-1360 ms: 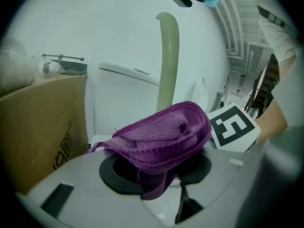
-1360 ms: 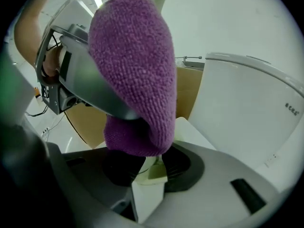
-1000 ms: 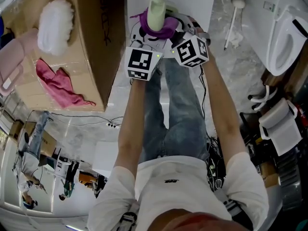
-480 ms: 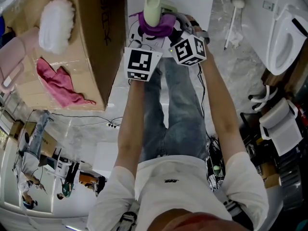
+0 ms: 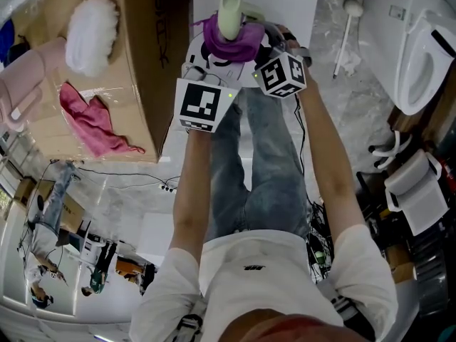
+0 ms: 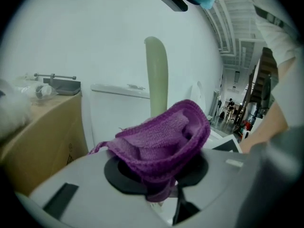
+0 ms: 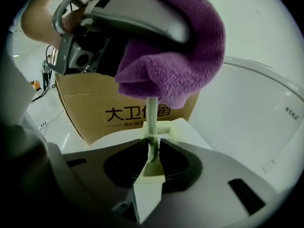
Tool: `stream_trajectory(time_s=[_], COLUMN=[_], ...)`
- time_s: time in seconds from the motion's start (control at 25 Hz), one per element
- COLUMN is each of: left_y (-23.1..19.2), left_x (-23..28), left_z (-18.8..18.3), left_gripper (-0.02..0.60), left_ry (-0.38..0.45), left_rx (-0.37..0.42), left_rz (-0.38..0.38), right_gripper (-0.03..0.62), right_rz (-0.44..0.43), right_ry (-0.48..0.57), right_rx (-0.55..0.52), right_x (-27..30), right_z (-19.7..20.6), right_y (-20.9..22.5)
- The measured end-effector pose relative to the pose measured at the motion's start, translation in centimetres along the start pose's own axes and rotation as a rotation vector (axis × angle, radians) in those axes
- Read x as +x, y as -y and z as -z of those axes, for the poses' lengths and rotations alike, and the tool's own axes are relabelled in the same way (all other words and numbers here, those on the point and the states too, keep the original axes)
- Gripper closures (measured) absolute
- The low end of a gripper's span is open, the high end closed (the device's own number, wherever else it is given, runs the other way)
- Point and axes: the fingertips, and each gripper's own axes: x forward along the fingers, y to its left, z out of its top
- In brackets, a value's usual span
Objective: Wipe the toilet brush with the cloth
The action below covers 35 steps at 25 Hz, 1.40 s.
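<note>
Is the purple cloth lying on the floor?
No, the purple cloth is pinched in the left gripper, up against the pale green toilet brush.

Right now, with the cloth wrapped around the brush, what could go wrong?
1. The right gripper, whose jaws have just been closing, pinches only the thin stem of the toilet brush; the brush may twist or slip.
2. The cloth sits bunched in the left gripper; rubbing might pull it free.

White short-sleeved T-shirt [image 5: 249,266], faded blue jeans [image 5: 265,169]
</note>
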Motion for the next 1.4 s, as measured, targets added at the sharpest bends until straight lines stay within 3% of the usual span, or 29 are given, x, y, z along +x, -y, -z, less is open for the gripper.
stream_trajectory(time_s=[0.2,0.48,0.76,0.92,1.16,1.4], left_y=[0.0,0.0,-0.3,-0.3,-0.3,0.0], left_x=[-1.1,-2.1,-3.0,-3.2,-3.0,-2.4], left_z=[-3.1,-6.6,-10.0,-11.9,-11.8,-9.4], left_gripper=[0.451,0.439,0.407,0.399,0.4,0.419], left_ry=[0.059,0.076,0.141,0.176,0.181,0.143], left_rx=[-0.012,-0.023,-0.105,-0.111,-0.101,-0.069], left_rz=[0.006,0.04,0.079,0.095,0.097,0.073], right_gripper=[0.522,0.522,0.522,0.522,0.522,0.522], right_rz=[-0.002,0.001,0.002,0.003,0.006,0.004], right_ry=[-0.006,-0.012,-0.013,-0.013,-0.009,-0.004], right_rx=[-0.001,0.004,0.0,0.002,0.001,0.0], right_x=[0.1,0.0,0.0,0.0,-0.1,-0.1], right_z=[0.0,0.1,0.0,0.2,0.1,0.1], right_y=[-0.1,-0.1,-0.1,-0.1,0.0,0.0])
